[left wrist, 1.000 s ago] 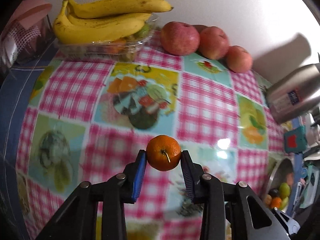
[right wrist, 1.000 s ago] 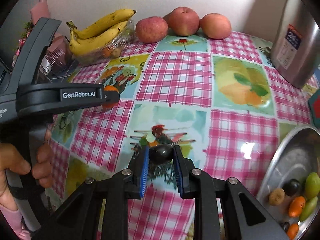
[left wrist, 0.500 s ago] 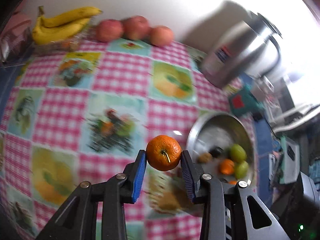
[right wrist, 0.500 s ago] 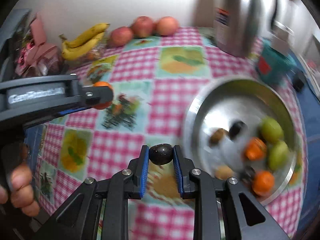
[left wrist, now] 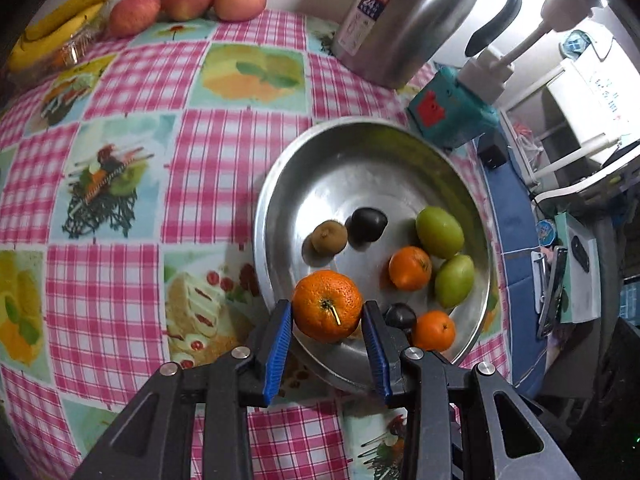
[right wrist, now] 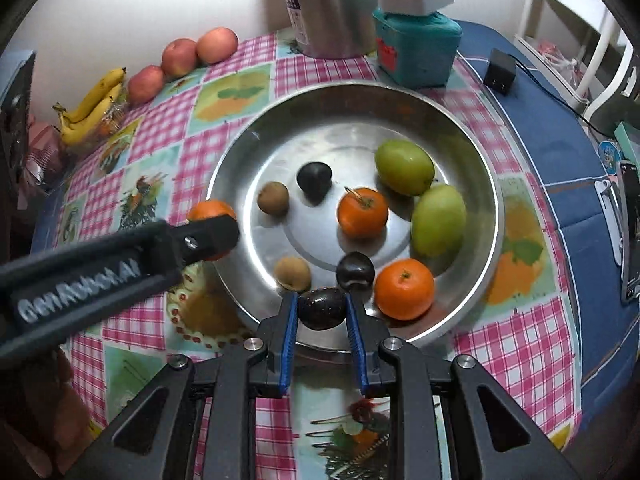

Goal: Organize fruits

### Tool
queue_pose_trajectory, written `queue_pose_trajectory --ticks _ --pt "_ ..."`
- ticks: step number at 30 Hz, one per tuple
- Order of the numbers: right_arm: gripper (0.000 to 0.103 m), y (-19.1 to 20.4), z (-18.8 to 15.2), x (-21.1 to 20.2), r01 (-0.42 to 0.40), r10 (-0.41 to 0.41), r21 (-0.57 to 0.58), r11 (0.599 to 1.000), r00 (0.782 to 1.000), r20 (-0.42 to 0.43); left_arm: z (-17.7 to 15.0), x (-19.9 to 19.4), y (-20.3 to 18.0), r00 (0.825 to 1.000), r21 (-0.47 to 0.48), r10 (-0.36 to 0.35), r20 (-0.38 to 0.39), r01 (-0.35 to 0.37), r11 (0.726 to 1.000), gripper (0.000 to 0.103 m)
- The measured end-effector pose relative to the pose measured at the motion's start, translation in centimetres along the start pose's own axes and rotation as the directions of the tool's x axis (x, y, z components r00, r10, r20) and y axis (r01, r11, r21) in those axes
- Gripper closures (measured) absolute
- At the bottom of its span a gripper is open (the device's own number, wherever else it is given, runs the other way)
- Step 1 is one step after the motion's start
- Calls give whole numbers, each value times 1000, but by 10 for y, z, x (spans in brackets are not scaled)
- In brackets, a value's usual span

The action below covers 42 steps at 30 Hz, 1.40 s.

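the bowl (right wrist: 496, 216) already holds several small fruits, and two more hang over its near rim, an orange (left wrist: 327, 305) pinched in the left gripper (left wrist: 327, 332) and a dark plum (right wrist: 321, 308) in the right gripper (right wrist: 321, 320), neither dropped yet.

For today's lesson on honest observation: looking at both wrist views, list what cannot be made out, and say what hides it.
- Left wrist view: a dark fruit in the metal bowl is half hidden behind the left gripper, shut on the orange.
- Right wrist view: the bananas' plastic tray contents are too small.
- Right wrist view: the bowl's near rim is covered by the right gripper holding the dark plum.
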State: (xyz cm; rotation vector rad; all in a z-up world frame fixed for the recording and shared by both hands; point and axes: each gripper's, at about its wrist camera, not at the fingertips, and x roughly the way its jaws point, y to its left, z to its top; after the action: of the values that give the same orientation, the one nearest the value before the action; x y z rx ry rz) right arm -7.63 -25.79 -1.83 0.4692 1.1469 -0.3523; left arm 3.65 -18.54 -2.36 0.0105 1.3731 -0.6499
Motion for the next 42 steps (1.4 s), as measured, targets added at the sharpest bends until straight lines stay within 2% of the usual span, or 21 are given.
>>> queue_pose_trajectory --ticks 4,7,9,10,13,15,17,20,23,25,26,31,35,37,39,42 --pt "77 -1 -5 4 2 -2 -1 1000 1000 -13 -6 3 1 1000 -3 -7 -12 7 1000 61" --pt "77 -2 -6 4 4 -4 6 1000 1000 -9 -10 -2 4 1000 -21 -20 -3 20 1000 45" --pt "74 -4 -7 3 -3 3 17 1000 1000 -7 -13 -7 6 1000 -24 -27 4 28 999 45" --pt "70 -4 -8 3 1 -1 19 1000 1000 -7 -14 -10 6 1000 -24 -29 9 29 999 45" --pt "68 -6 -9 0 8 -8 29 1000 1000 0 -20 -23 11 999 -24 -12 32 12 1000 42" --pt "68 -7 -12 -5 0 -1 36 999 1000 14 -25 -30 15 998 -22 43 49 -42 999 33" --pt "68 -6 -18 -11 -2 1 33 999 1000 27 -31 -37 23 994 -25 96 61 -94 995 18" --pt "64 -1 -27 -16 -7 6 18 1000 999 35 -43 -46 39 976 -43 198 95 -195 980 6" --pt "55 8 -37 -20 0 0 -2 1000 999 43 -53 -56 49 948 -34 288 134 -286 958 4" --pt "40 13 -42 -21 5 -4 -14 1000 999 52 -60 -63 55 924 -16 348 160 -350 937 4" --pt "39 14 -44 -21 4 -4 -17 1000 998 55 -65 -67 57 913 -8 371 170 -375 927 4" --pt "19 25 -52 -28 -2 5 -34 999 996 92 -79 -81 65 875 -16 435 212 -442 897 4" --pt "18 29 -57 -31 0 5 -47 999 994 107 -88 -86 67 852 -34 473 224 -478 878 4" --pt "18 30 -59 -30 9 -3 -52 999 994 108 -91 -86 65 833 -36 507 221 -512 858 4" --pt "18 31 -60 -30 16 -10 -57 998 994 105 -93 -85 63 830 -32 511 223 -518 855 4" --pt "18 31 -60 -30 20 -14 -62 998 994 105 -95 -82 61 843 -19 498 204 -505 863 4"
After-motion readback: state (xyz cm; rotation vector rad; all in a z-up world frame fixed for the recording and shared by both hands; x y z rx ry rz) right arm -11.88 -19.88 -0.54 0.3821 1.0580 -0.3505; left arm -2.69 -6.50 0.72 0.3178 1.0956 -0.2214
